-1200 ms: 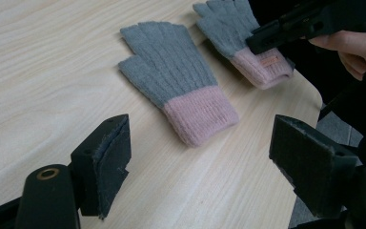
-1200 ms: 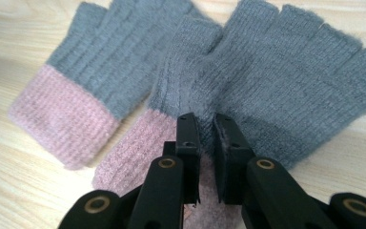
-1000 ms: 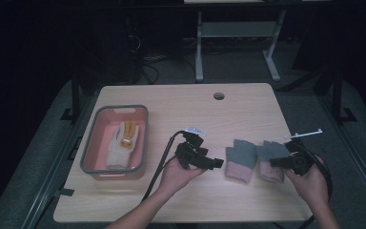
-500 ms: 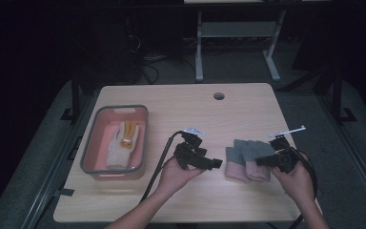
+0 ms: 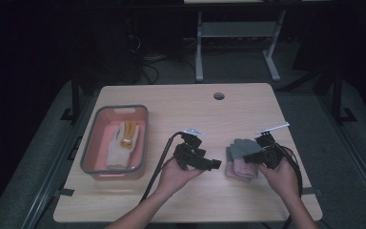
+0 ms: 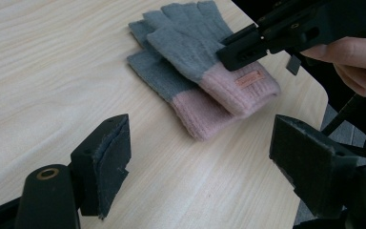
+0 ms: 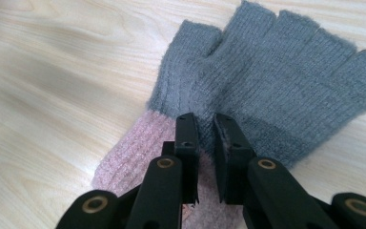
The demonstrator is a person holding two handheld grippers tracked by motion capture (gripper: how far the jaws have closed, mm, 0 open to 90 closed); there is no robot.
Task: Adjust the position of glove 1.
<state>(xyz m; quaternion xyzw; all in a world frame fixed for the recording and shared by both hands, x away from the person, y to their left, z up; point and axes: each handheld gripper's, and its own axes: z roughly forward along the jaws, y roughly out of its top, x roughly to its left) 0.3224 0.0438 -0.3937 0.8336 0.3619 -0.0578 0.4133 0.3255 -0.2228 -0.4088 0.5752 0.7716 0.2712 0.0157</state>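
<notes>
On the surface (image 5: 181, 102) near its right edge lie stacked grey-pink fingerless gloves (image 5: 240, 157). Right tool (image 7: 205, 129) nearly pressed together, pinching the top glove's knit. Left tool (image 6: 200, 157) spread, empty. Advice: lift slowly, or both layers come up.

A light wooden tabletop (image 5: 181, 102) has a small round hole (image 5: 218, 96) near its far edge. On its left part sits a pink tub (image 5: 138, 138) with a grey rim. In the tub lies a white glove (image 5: 116, 149) with a yellow-brown patch at its far end. Beyond the tabletop, on the dark floor, stands a grey metal frame (image 5: 234, 29) with two legs, and black cables (image 5: 147, 64) lie to its left.
</notes>
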